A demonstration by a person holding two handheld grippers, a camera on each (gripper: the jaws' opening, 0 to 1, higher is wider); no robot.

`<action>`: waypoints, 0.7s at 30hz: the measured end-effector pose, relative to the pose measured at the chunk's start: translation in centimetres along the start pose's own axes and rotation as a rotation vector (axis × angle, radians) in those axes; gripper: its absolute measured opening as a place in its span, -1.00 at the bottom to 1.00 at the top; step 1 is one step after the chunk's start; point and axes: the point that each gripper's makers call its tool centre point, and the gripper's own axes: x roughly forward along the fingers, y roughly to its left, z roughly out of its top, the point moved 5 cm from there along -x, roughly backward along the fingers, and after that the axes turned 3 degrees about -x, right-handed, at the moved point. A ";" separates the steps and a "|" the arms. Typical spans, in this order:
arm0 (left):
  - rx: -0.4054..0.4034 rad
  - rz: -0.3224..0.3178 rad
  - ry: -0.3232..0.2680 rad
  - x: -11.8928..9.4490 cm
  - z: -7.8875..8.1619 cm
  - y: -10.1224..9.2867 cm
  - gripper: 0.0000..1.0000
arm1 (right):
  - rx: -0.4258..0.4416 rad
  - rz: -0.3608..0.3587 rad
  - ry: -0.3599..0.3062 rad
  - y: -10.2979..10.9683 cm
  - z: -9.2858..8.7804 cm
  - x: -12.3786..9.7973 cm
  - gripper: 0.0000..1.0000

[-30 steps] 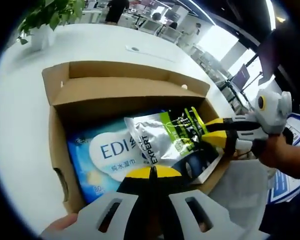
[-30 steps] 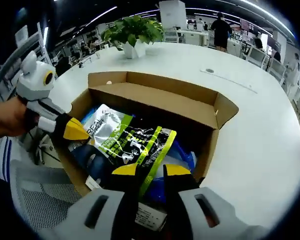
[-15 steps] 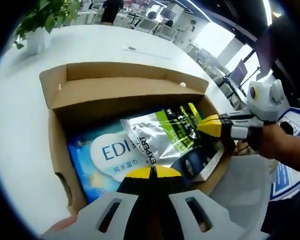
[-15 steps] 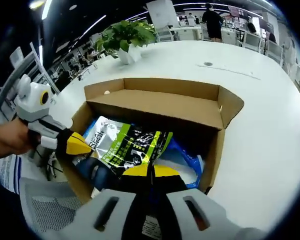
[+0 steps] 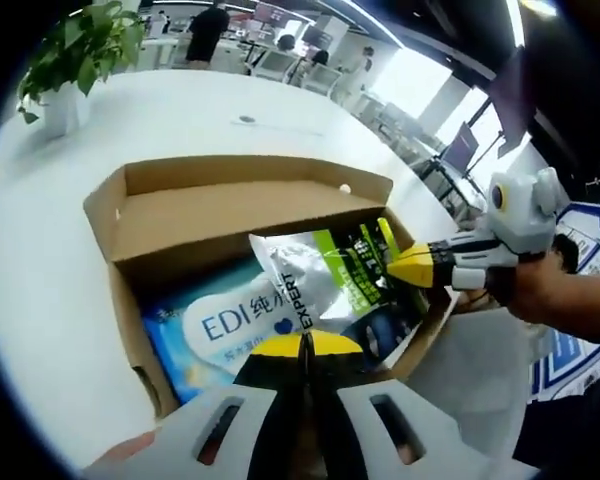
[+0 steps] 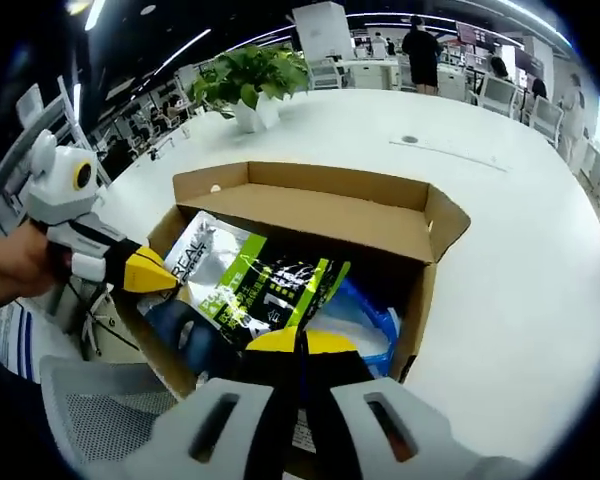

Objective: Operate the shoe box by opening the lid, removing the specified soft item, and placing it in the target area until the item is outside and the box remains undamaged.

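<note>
An open cardboard shoe box (image 5: 210,215) (image 6: 320,200) stands on a white table. Inside it, a silver, green and black soft pouch (image 5: 320,275) (image 6: 265,285) is tilted up over a blue wet-wipe pack (image 5: 230,320) (image 6: 365,310). My right gripper (image 6: 300,338) is shut on the pouch's near edge. In the left gripper view the right gripper (image 5: 395,268) comes in from the right and pinches the pouch's side. My left gripper (image 5: 302,342) is shut at the box's near wall. Its yellow tip (image 6: 165,275) sits by the pouch's silver corner, and whether it holds anything is hidden.
A dark blue item with a white label (image 5: 390,325) (image 6: 190,340) lies in the box under the pouch. A potted plant (image 5: 70,60) (image 6: 255,75) stands far back on the table (image 5: 40,250) (image 6: 520,250). A grey mesh chair (image 6: 110,400) is beside the box. People stand in the far office.
The right jaws, open a second ago, have closed on the pouch. The pouch has since lifted a little out of the box. The left gripper stays shut.
</note>
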 end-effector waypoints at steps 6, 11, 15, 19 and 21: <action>0.040 -0.040 -0.029 -2.2 0.9 -1.6 -1.00 | 0.002 -0.043 -0.035 0.8 1.5 -2.5 -1.00; 0.075 -0.065 -0.051 -3.3 1.3 -2.7 -1.00 | -0.017 -0.075 -0.053 1.4 2.5 -4.4 -1.00; 0.098 -0.084 -0.065 -3.6 1.6 -3.8 -1.00 | -0.040 -0.106 -0.061 1.2 2.9 -5.6 -1.00; 0.132 -0.080 -0.075 -3.7 2.4 -5.2 -1.00 | -0.053 -0.114 -0.088 0.6 3.5 -7.0 -1.00; 0.149 -0.071 -0.084 -3.7 2.7 -6.1 -1.00 | -0.075 -0.110 -0.102 0.0 3.7 -7.7 -1.00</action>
